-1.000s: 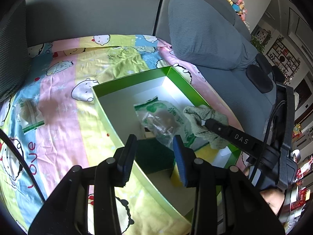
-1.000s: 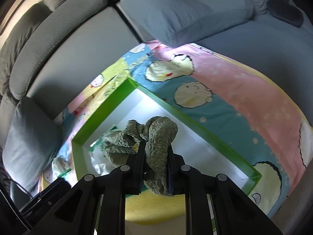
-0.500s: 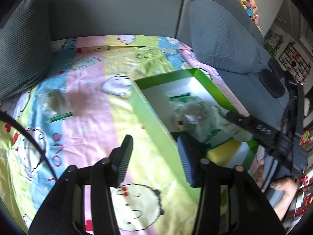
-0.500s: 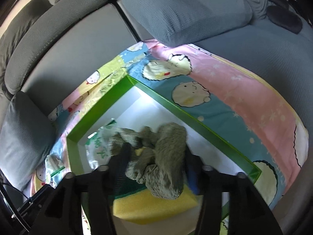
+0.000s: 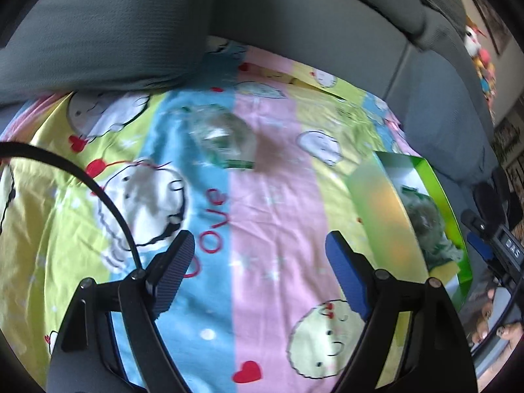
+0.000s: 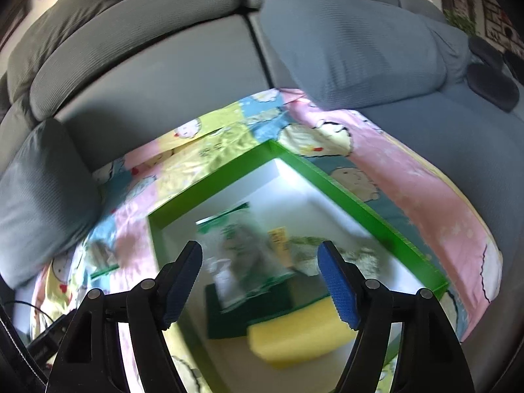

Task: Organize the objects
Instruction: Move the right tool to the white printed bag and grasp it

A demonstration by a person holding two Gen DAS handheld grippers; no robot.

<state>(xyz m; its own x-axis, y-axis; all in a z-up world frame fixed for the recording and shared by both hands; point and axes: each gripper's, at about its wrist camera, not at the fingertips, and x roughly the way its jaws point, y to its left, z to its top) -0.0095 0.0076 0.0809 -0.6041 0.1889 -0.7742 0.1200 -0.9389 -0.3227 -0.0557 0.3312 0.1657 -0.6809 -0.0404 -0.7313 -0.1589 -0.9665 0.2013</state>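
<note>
Left gripper (image 5: 258,268), jaws spread wide and empty, faces a clear crinkled plastic packet with green trim (image 5: 224,139) lying alone on the striped cartoon bedsheet (image 5: 271,203), well apart from the green-walled shallow cardboard box (image 6: 209,190); best to descend squarely and pinch the packet's bunched middle. Right gripper (image 6: 260,281) gapes empty over the box. A second ago it clamped the grey-green knitted cloth (image 6: 353,258), now seemingly inside, though blurred.

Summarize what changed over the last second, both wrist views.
The right hand-held gripper let go of the green cloth, which now lies in the green box, and opened wide. The left hand-held gripper swung left, away from the box, and opened toward the clear packet on the blanket. Unchanged: sponge and bagged item in the box.
</note>
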